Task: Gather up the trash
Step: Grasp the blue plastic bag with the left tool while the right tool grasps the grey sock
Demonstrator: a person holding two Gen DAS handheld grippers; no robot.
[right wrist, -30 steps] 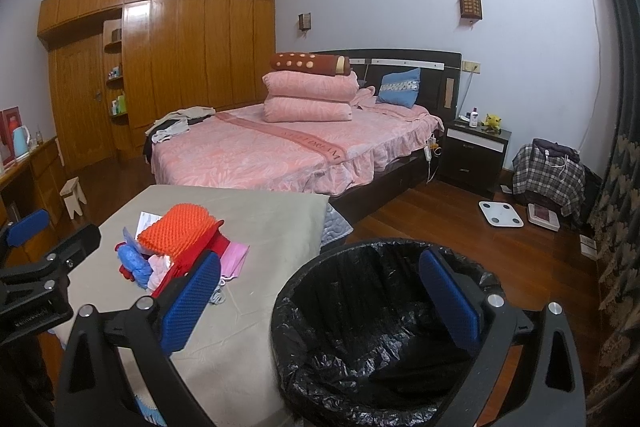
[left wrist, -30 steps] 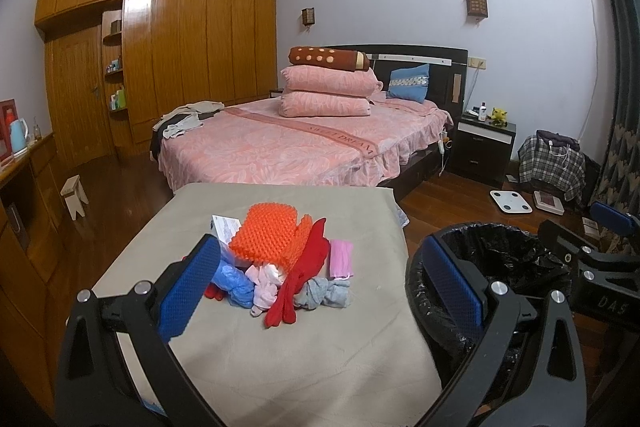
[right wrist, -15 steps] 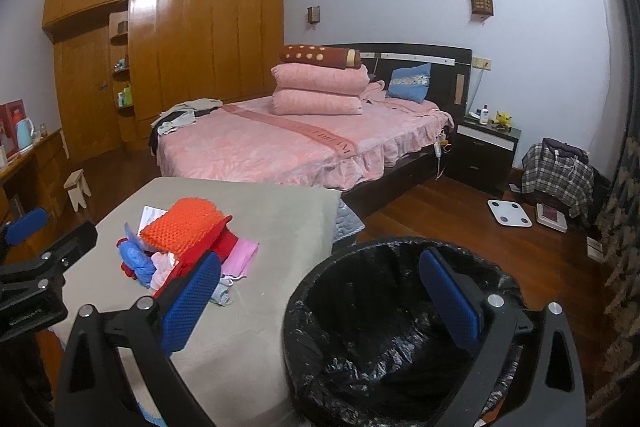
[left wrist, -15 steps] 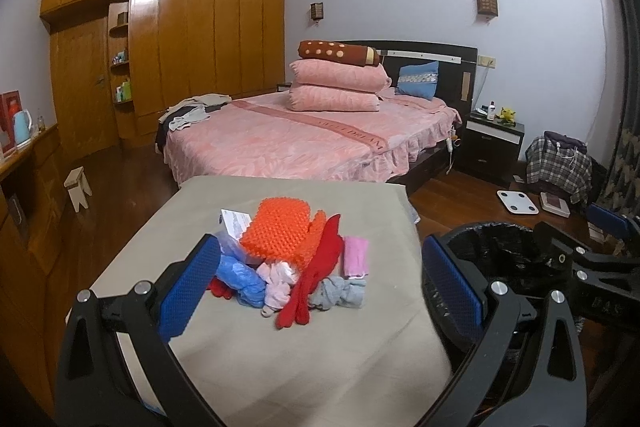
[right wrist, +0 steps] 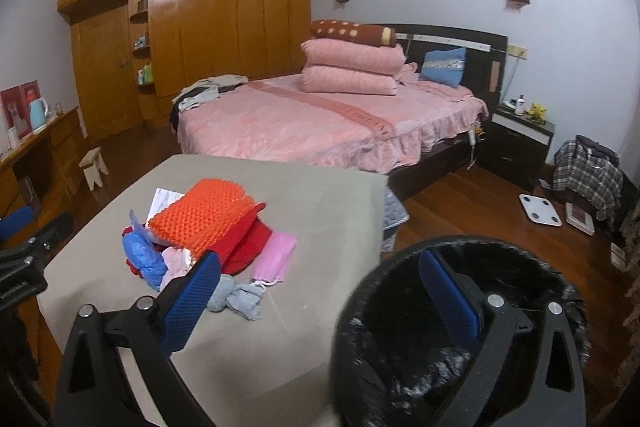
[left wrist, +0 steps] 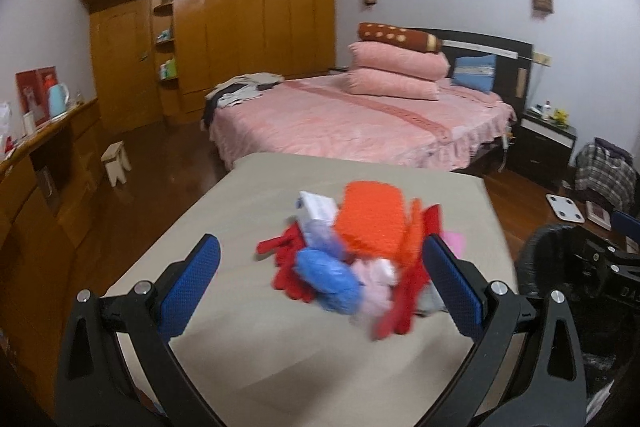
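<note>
Your left tool hangs above the near part of the bench with its two blue pads spread wide and nothing between them. Your right tool is spread just as wide and also empty; its left pad sits over the bench edge and its right pad over the mouth of the one bin, which is lined with a black bag and stands just beside the bench on your right.

The trash lies in one loose heap near the middle of the bench, well apart from the bin. In the right wrist view you can count these pieces:
- one orange bumpy mat on top
- one red cloth under it
- one pink face mask flat on the bench just right of the red cloth
- one crumpled blue plastic piece at the left of the heap
- one pale pink wad beside the blue piece
- one grey-blue twisted cloth nearest to you, just apart from the heap
- one white paper sticking out behind the mat

In the left wrist view the heap is blurred, so you cannot count pieces there.

Behind the bench stands one bed with two stacked pink pillows, one brown spotted bolster on top of them and one blue cushion against the headboard. One white scale lies on the floor.
</note>
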